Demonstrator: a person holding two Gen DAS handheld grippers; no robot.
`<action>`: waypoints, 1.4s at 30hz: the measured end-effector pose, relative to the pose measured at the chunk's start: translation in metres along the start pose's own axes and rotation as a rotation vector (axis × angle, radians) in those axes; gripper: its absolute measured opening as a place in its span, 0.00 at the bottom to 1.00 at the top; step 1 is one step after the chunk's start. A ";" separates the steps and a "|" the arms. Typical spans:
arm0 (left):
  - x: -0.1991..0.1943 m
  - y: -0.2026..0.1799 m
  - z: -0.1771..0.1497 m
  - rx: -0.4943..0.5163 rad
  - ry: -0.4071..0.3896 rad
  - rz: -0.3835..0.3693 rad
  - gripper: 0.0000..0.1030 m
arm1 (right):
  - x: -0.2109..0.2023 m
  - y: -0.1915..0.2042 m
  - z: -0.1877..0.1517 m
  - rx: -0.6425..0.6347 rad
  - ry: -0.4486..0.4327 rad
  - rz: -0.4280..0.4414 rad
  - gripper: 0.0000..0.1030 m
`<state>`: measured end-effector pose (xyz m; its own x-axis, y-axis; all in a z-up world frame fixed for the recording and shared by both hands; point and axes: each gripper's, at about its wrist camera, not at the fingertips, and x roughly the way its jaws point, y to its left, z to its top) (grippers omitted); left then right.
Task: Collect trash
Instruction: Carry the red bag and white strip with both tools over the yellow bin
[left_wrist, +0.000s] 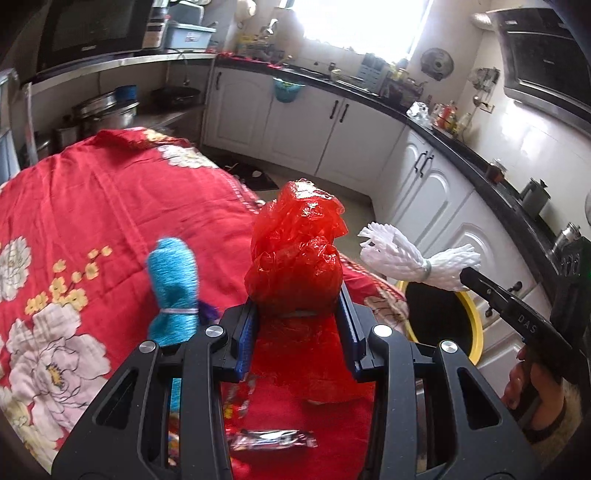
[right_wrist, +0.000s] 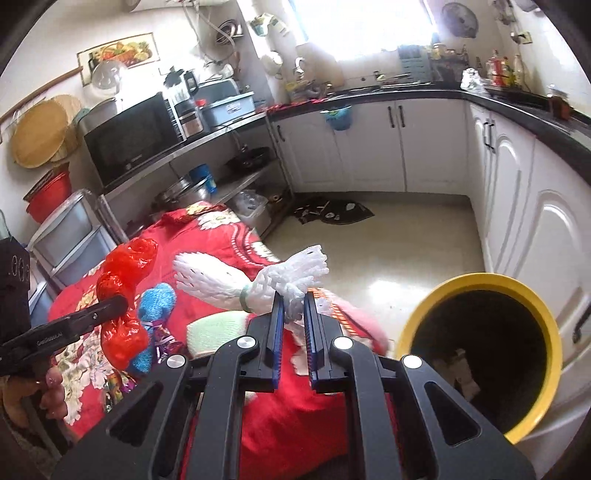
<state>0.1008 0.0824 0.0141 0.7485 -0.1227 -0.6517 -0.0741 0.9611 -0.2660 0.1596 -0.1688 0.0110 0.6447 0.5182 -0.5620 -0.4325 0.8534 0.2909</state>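
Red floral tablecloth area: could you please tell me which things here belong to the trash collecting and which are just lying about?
Job:
- crumpled red plastic bag in left gripper
- white foam net in right gripper
- yellow-rimmed black bin
- blue yarn bundle
- snack wrapper

Lying about:
- black microwave
- steel pots

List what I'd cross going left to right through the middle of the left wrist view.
Blue yarn bundle → red plastic bag in the left gripper → white foam net in the right gripper → white cabinets.
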 end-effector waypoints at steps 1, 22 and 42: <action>0.001 -0.003 0.000 0.004 0.000 -0.005 0.30 | -0.004 -0.004 -0.001 0.006 -0.004 -0.009 0.10; 0.024 -0.090 0.014 0.135 -0.005 -0.121 0.30 | -0.064 -0.066 -0.013 0.085 -0.085 -0.199 0.10; 0.061 -0.174 0.015 0.233 0.020 -0.246 0.30 | -0.099 -0.108 -0.033 0.096 -0.122 -0.443 0.10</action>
<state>0.1694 -0.0885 0.0317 0.7120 -0.3604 -0.6026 0.2615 0.9326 -0.2489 0.1221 -0.3142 0.0098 0.8261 0.1011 -0.5544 -0.0424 0.9921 0.1177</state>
